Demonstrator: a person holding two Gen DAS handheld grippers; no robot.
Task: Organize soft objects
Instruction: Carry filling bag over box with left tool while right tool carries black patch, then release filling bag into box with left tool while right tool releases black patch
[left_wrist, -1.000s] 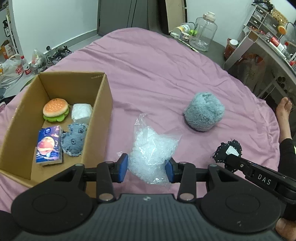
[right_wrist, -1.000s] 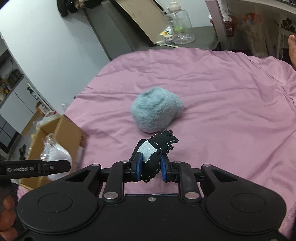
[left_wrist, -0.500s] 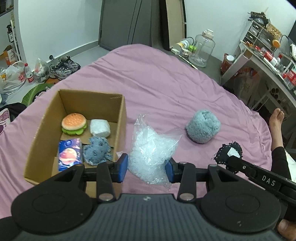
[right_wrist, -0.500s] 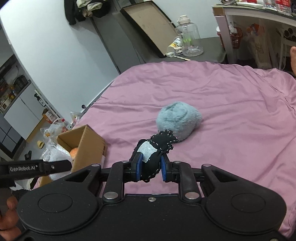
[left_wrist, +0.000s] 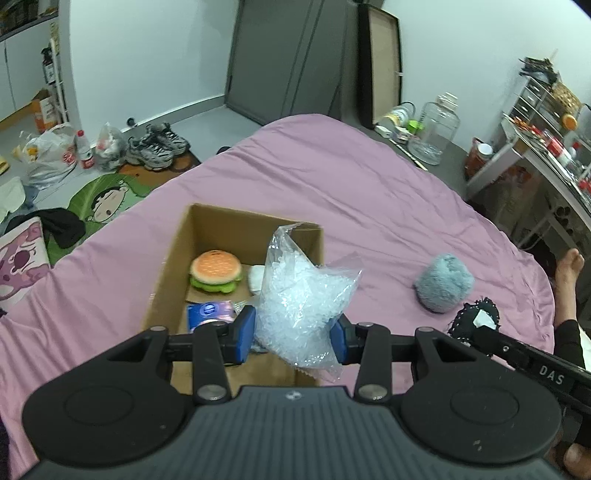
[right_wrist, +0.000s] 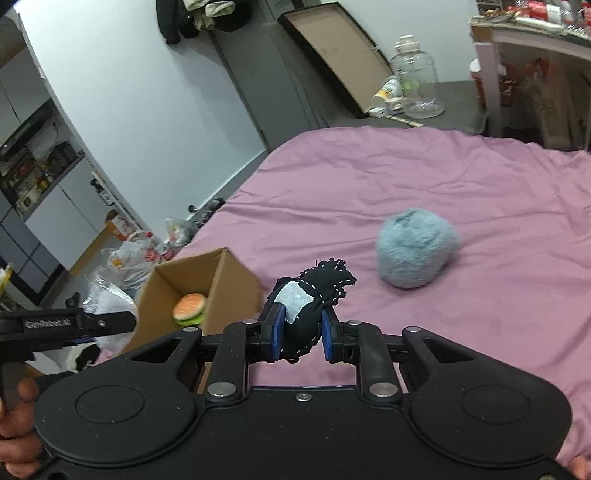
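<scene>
Carry step: left tool (left_wrist: 292, 334) grips bag (left_wrist: 295, 302), right tool (right_wrist: 300, 332) grips pouch (right_wrist: 308, 301); next, release over box (left_wrist: 221, 225).

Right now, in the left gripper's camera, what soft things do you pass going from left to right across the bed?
Burger toy → clear plastic bag → fluffy grey ball → black cloth bundle.

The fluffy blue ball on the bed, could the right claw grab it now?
Probably not yet. The right claw is shut on the black cloth bundle, so it is full. Nothing lies between it and the fluffy blue ball on the pink bedsheet.
</scene>
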